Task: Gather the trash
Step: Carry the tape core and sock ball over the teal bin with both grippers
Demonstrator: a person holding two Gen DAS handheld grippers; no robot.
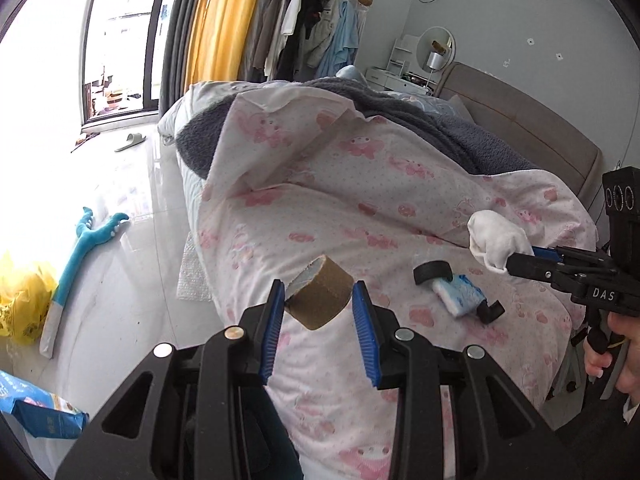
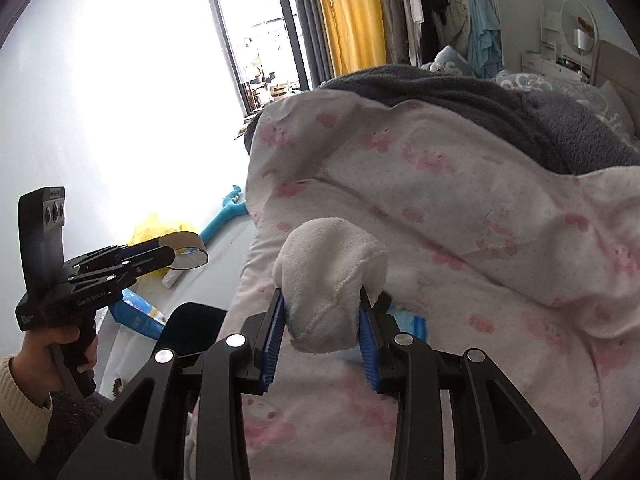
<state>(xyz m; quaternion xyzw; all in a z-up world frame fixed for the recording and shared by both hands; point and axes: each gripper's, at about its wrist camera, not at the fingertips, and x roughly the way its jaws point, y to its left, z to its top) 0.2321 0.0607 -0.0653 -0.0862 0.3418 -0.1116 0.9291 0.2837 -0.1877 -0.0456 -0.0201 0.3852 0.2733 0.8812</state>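
Note:
My left gripper [image 1: 319, 296] is shut on a brown cardboard tape core [image 1: 320, 298], held in the air above the pink-patterned duvet [image 1: 360, 200]. From the right wrist view the same core [image 2: 185, 249] shows at the left gripper's tips, out over the floor. My right gripper [image 2: 323, 316] is shut on a crumpled white cloth wad [image 2: 330, 276], lifted off the duvet [image 2: 480, 240]; the wad [image 1: 498, 240] also shows at the right of the left wrist view. A blue-and-white wrapper [image 1: 460, 292] and a black ring-shaped object [image 1: 433, 272] lie on the duvet.
A yellow plastic bag [image 1: 22, 300] sits on the floor at the left, beside a blue plush toy [image 1: 84, 244] and a blue packet [image 1: 38, 408]. A grey blanket [image 1: 460, 128] covers the bed's far part. A person's hands grip both handles.

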